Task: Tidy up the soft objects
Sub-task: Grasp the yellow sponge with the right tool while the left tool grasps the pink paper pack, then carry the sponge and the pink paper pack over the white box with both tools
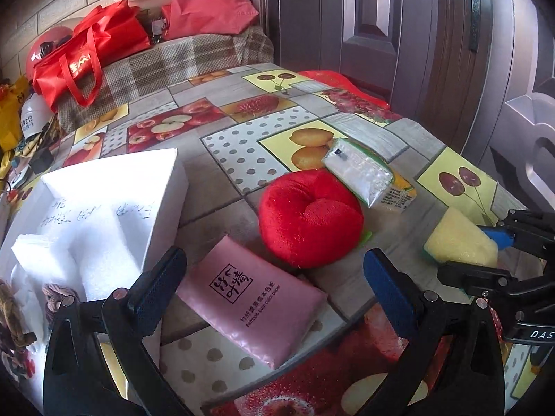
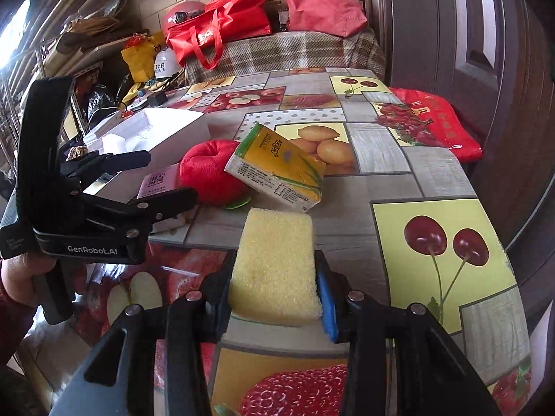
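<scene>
My right gripper [image 2: 274, 287] is shut on a yellow sponge [image 2: 275, 263] and holds it just above the fruit-print table; the sponge [image 1: 459, 242] and the right gripper [image 1: 499, 253] also show at the right of the left wrist view. My left gripper [image 1: 270, 277] is open and empty, its fingers either side of a pink tissue pack [image 1: 253, 298] on the table. A red plush apple [image 1: 310, 216] lies behind the pack. A yellow-green tissue pack [image 1: 369, 178] leans behind the apple. In the right wrist view the left gripper [image 2: 166, 176] is at the left.
A white foam box [image 1: 93, 215] with compartments sits on the table's left side. Knotted rope pieces [image 1: 55, 296] lie at its near edge. A plaid-covered sofa [image 1: 194, 59] with red bags [image 1: 83, 55] stands behind. A wooden door [image 1: 399, 27] and a red cushion [image 2: 437, 121] are at the right.
</scene>
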Action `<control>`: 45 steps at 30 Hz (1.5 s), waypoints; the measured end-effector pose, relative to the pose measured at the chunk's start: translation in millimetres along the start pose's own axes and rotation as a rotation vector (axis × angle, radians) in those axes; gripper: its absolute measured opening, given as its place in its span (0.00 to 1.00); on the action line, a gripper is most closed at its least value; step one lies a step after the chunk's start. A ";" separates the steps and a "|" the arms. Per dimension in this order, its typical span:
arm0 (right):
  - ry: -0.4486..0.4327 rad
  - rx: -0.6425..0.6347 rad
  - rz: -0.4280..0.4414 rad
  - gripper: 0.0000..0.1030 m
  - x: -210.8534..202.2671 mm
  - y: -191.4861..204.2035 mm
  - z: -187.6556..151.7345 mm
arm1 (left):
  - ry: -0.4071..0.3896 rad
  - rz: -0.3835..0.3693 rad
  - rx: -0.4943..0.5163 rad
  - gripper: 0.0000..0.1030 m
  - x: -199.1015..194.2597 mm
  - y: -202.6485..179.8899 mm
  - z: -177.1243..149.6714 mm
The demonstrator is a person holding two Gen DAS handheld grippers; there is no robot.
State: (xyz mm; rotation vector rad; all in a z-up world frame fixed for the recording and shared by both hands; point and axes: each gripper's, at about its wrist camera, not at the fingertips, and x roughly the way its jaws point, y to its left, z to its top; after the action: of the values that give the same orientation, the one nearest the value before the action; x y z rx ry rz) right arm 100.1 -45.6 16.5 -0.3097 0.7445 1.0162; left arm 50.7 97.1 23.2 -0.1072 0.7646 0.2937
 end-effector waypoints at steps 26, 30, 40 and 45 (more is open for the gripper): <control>-0.020 0.020 0.020 0.40 -2.1 -3.7 0.4 | 0.118 -0.148 0.099 0.80 -23.5 -34.9 -46.1; -0.043 0.024 0.016 0.40 -6.3 -4.3 0.2 | 0.075 -0.158 0.148 0.76 -33.2 -43.6 -49.1; -0.147 -0.033 -0.051 0.40 -24.4 6.9 -0.6 | -0.244 -0.078 0.113 0.76 -92.8 -30.6 -56.4; -0.249 -0.054 -0.062 0.40 -39.4 15.4 -2.1 | -0.354 -0.049 0.088 0.77 -114.8 -21.0 -61.7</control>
State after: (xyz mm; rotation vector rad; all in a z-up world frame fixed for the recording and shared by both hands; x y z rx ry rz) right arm 73.8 -64.6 43.6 -0.2463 0.4804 0.9960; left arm -62.5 39.0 58.4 0.0104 0.4223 0.2242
